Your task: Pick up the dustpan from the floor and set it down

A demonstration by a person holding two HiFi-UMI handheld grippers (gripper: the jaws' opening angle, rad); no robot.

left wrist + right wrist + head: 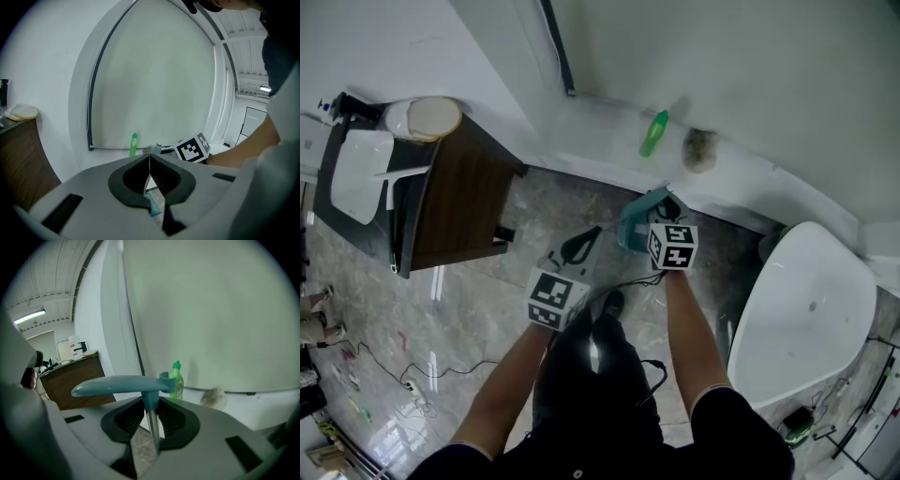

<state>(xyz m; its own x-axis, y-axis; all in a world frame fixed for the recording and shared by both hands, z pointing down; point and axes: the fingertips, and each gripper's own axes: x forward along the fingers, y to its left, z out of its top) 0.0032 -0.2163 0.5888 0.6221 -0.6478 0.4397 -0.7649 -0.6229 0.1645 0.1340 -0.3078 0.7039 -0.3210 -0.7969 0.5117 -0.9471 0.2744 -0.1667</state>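
**Head view.** Holds the dustpan (634, 228) in the right gripper (664, 214), on the near side of the green bottle (654, 133), over the floor (478, 309); cannot tell whether touching it yet. Left gripper (581, 246) further back from the bottle and off to its left, carrying nothing visible. Could knock the bottle over if set down too far forward.

**Left gripper view.** Closed tip to tip on nothing plain to see; only a small teal scrap (153, 206) low in the gap, too unclear to name. No help to the other hand, then, against swinging.

**Right gripper view.** Pinched partway shut onto the thin metal stem (152, 427) just under the teal handle (117, 384), with the bottle close behind. Looks a narrow, slippery hold: could slide down through the grip or twist round, leaving the dustpan crooked and landing on one edge. Could also tip over if let go before resting flat on the floor.
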